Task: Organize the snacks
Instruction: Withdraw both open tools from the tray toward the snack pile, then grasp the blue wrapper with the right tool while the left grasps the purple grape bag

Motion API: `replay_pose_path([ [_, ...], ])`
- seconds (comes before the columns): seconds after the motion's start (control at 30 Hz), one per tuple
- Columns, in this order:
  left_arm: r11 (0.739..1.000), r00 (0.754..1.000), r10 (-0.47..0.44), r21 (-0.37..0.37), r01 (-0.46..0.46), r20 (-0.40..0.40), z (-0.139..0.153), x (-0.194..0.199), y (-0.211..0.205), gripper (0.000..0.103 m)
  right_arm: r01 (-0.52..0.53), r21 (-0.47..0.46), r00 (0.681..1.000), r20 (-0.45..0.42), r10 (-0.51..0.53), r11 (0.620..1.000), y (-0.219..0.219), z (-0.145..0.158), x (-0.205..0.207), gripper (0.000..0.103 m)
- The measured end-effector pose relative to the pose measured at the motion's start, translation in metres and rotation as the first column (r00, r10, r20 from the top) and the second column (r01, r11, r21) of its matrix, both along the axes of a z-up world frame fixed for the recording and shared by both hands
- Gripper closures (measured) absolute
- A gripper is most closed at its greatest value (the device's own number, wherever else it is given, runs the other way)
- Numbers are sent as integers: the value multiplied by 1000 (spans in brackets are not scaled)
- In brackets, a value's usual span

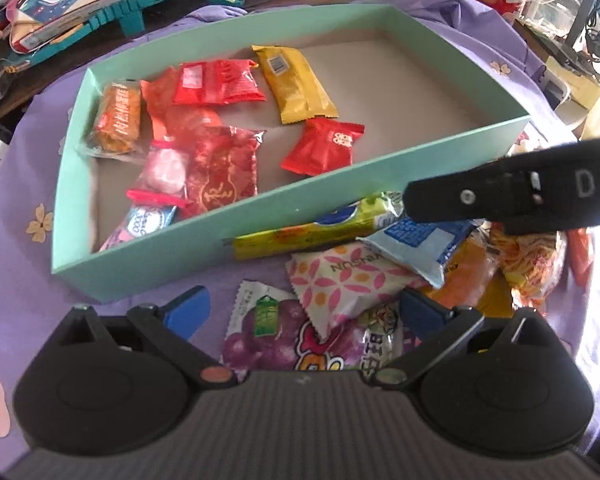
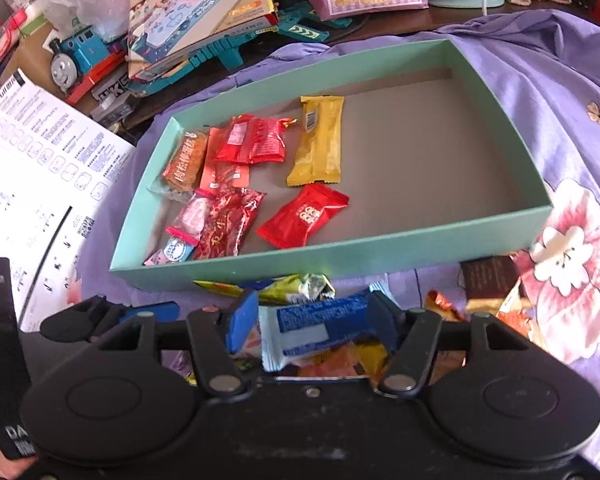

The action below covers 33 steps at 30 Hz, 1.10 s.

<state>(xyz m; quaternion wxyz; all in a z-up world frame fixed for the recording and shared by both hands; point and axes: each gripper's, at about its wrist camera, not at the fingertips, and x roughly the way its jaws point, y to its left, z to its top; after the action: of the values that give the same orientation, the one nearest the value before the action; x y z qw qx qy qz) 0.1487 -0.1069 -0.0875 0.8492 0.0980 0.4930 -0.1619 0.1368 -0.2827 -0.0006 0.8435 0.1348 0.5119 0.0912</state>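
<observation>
1. Your right gripper (image 2: 312, 326) sits low in the frame's centre; its blue pads bracket the blue-and-white packet (image 2: 300, 330) and appear closed on it, though firm contact is hard to confirm; the packet lies on the loose pile just below the mint tray (image 2: 380, 254).
2. Your left gripper (image 1: 304, 312) has its fingers spread apart, holding nothing, above the purple grape packet (image 1: 272, 332) at lower centre.
3. The tray fills the middle of both views; its snacks cluster at the left, including a yellow bar (image 1: 296, 84) and a red packet (image 1: 324, 146); the right half is bare.
4. Risks, as I judge them: the slick wrapper may slip from a thin grip; lifting low may catch the tray's near wall; neighbouring wrappers may drag along.
5. Hidden: the pile's lower part lies behind your grippers; the cluttered items at upper left are cut off.
</observation>
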Motion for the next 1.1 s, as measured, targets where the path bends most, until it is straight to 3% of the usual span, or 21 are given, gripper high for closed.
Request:
replay_pose_path([
  [0.2,998,998,55,-34,-57,-42,-13,6,17,0,-20,-26,998,-68,18,999,12,-19,19,40],
  [0.4,990,990,131,-38,-133,-58,-17,13,49,0,-64,-50,995,-76,60,997,29,-26,24,40],
  [0.53,990,990,130,-51,-133,-59,-15,10,63,0,-83,-44,993,-87,79,996,39,-27,21,40],
  [0.83,990,991,122,-67,-126,-59,-9,-8,84,0,-147,82,980,-123,157,986,67,-26,12,41],
  [1.1,990,995,95,-107,-96,-15,15,-26,77,0,-66,56,993,-90,71,996,38,-14,8,44],
])
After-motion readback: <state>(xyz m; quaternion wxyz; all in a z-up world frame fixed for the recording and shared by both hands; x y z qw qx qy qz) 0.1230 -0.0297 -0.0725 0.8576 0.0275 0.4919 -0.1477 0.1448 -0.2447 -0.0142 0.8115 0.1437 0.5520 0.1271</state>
